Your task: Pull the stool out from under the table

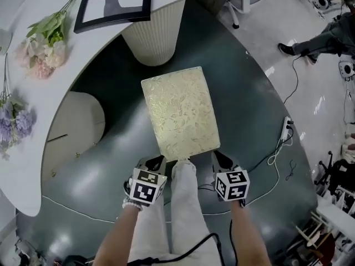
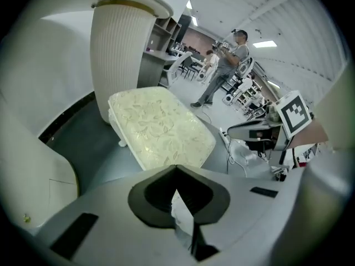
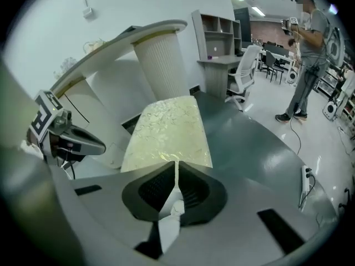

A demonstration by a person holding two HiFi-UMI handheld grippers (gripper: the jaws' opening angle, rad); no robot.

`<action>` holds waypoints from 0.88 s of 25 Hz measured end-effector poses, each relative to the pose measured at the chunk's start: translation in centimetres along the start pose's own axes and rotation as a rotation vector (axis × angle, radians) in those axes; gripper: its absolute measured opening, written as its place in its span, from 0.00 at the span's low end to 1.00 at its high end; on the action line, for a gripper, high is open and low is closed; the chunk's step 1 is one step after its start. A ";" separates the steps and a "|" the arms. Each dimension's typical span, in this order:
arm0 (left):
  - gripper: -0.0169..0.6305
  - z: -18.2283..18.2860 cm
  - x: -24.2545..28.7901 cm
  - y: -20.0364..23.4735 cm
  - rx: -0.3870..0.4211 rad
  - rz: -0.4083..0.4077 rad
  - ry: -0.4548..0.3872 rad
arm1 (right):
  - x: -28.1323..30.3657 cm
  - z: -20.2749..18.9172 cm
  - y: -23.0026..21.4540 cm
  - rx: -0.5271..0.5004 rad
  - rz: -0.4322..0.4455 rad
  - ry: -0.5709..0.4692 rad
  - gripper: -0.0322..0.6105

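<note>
- Head view: the stool (image 1: 178, 112) is standing on the dark floor (image 1: 249, 110), its far end near the table's ribbed pedestal (image 1: 152, 35). The white table (image 1: 33, 104) is curving past on the left, carrying flowers (image 1: 47, 43) and a framed picture (image 1: 113, 1).
- The left gripper (image 1: 157, 163) and right gripper (image 1: 221, 158) are meeting the stool's near corners, and the person's leg (image 1: 186, 204) is standing between them. A cream block (image 1: 75, 129) is sitting under the table, left of the stool. A power strip (image 1: 287, 127) is lying well to the right.
- Left gripper view: the left gripper (image 2: 176, 169) is pinching shut on a thin white strip at the edge of the stool (image 2: 161, 132). The pedestal (image 2: 119, 60) is rising just behind.
- Right gripper view: the right gripper (image 3: 177, 168) is closing likewise on a white strip of the stool (image 3: 166, 129). A person (image 3: 308, 54) is standing far off.
</note>
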State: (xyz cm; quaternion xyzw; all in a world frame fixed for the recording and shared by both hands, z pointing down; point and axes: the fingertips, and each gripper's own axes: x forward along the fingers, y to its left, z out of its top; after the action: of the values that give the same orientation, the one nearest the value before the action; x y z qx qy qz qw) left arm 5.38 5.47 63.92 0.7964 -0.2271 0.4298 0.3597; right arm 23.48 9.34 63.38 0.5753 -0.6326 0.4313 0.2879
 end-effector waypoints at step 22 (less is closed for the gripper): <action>0.05 17.6 -23.5 -6.1 0.218 -0.022 -0.458 | -18.2 16.8 12.6 -0.102 0.095 -0.374 0.12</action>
State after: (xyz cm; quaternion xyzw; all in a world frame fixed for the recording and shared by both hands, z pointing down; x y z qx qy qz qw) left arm 6.28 -2.93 35.13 0.9095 -0.2462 0.2562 0.2157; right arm 16.56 2.90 37.20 0.5997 -0.7224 0.2975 0.1734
